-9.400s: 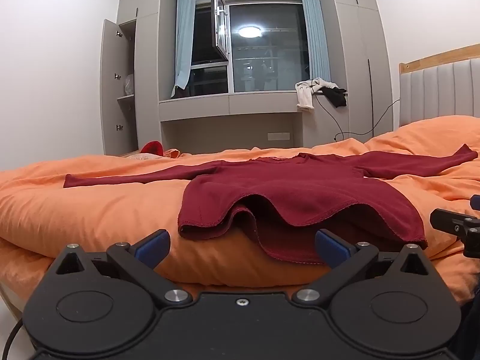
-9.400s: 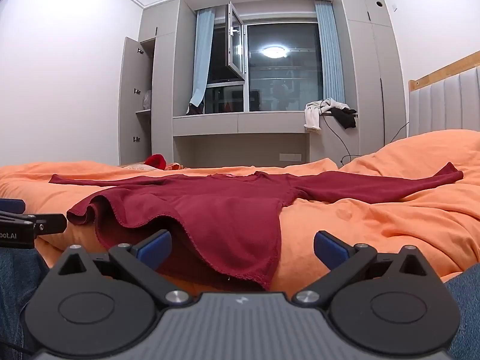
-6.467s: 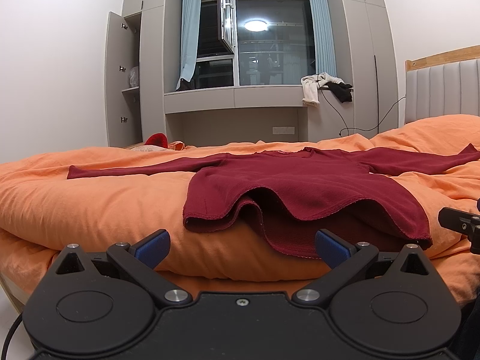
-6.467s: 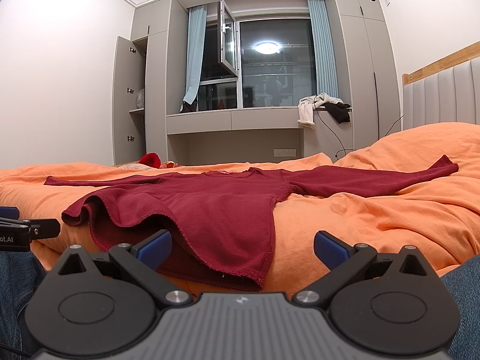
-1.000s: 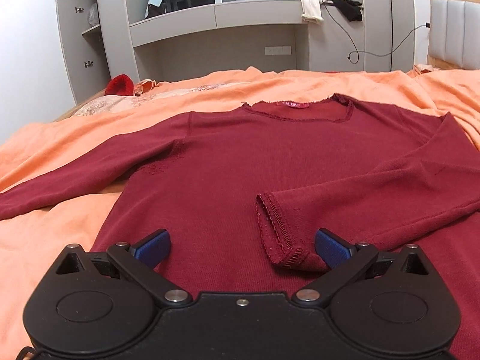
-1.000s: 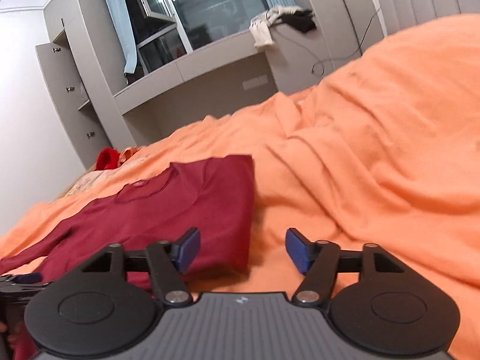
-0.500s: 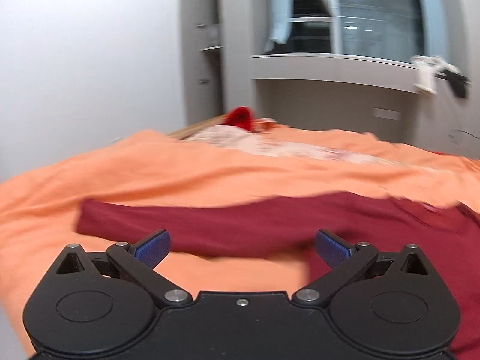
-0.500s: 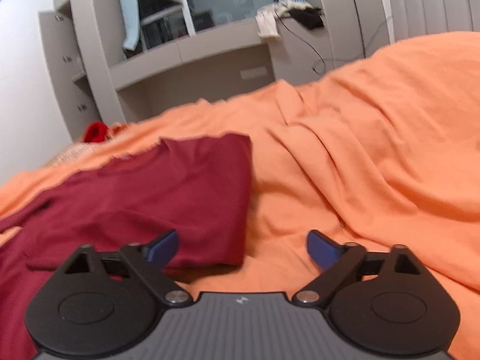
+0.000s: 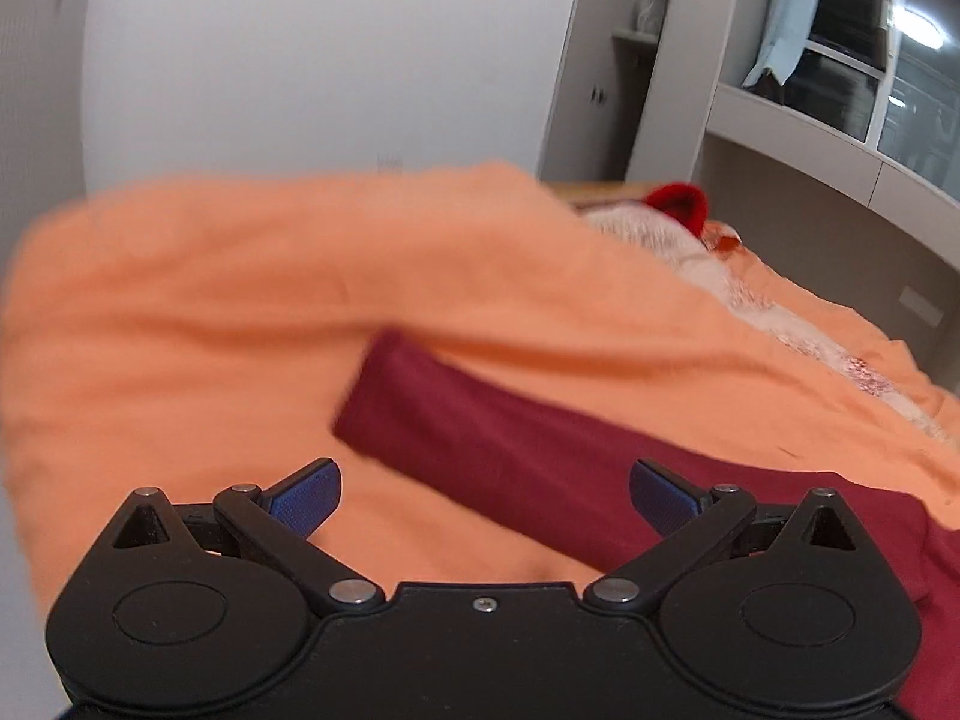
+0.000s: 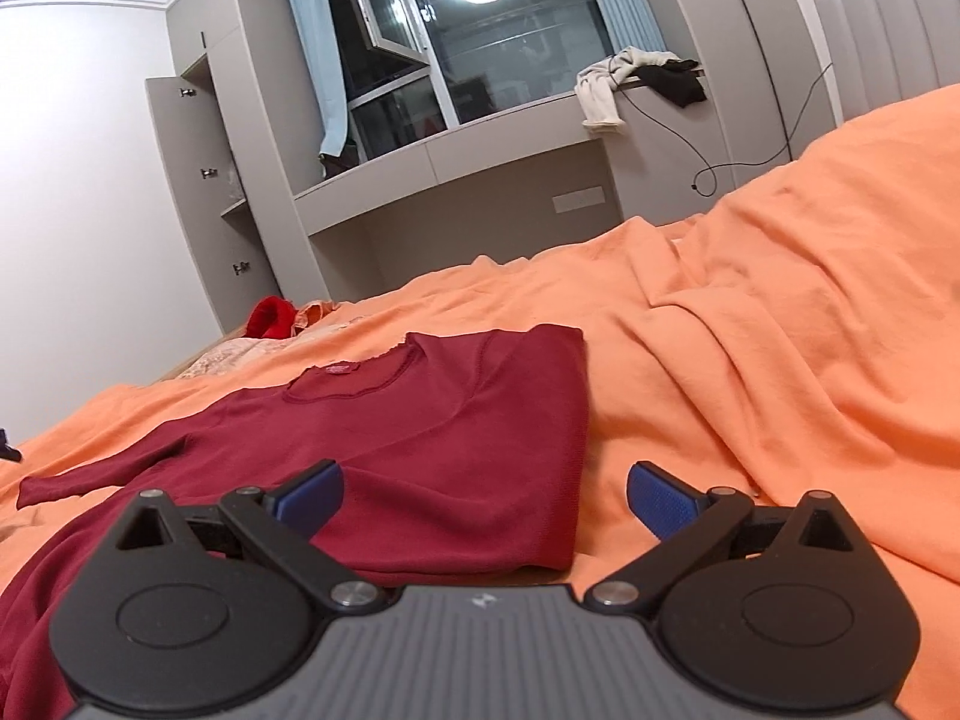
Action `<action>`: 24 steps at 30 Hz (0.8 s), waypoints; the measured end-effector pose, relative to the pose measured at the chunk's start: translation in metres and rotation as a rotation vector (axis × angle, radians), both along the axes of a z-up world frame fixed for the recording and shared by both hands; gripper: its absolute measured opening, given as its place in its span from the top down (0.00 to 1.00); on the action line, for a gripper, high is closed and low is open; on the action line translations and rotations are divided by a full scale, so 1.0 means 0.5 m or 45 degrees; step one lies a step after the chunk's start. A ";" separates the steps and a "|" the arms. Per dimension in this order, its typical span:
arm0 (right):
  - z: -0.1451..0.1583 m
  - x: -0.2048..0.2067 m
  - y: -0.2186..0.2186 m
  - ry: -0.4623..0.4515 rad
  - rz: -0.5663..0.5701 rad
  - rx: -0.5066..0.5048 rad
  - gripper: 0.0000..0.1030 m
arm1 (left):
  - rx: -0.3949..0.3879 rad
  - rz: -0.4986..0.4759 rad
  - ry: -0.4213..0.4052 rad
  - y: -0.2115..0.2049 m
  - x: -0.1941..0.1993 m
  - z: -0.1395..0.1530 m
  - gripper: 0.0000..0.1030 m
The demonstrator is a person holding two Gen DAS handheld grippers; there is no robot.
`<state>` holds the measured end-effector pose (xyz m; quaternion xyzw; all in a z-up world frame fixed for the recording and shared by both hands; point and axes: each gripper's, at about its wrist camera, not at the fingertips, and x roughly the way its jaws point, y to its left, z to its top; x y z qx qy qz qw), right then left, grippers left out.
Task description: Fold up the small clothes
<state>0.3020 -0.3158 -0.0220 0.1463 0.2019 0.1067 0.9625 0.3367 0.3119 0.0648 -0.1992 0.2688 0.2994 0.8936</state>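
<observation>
One sleeve left out: the dark red top (image 10: 432, 420) lies flat on the orange bedding (image 10: 750, 360); its right side is already folded in, and its left sleeve (image 9: 480, 426) still stretches out sideways.
Sleeve axis: in the left wrist view it runs from the cuff (image 9: 372, 396) at upper left down to the body at lower right, slantwise across the line of the fingers.
Left gripper (image 9: 485, 495): jaws spread wide, nothing between the pads; the cuff lies just ahead and a little left of centre.
Right gripper (image 10: 485, 495): jaws have just been opening and now stand wide, gripping nothing; the folded edge of the top lies under the gap between them.
Nearer hand: the left, by my reading; the cuff sits far to the left in the right wrist view.
Next move, as I judge it: close on the cuff and carry it across the body.
</observation>
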 end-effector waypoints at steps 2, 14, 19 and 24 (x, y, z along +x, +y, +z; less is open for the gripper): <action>-0.001 0.004 0.004 0.006 0.007 -0.003 0.00 | -0.129 0.017 -0.025 0.031 0.004 -0.030 0.06; -0.005 0.012 0.008 0.018 0.040 0.013 0.00 | -0.341 0.271 -0.198 0.102 0.049 -0.110 0.84; -0.005 0.012 0.008 0.024 0.048 0.025 0.00 | -0.242 0.249 -0.205 0.074 0.051 -0.093 0.93; 0.000 0.005 0.007 0.003 0.042 0.034 0.00 | -0.015 0.097 -0.270 0.004 0.057 -0.016 0.94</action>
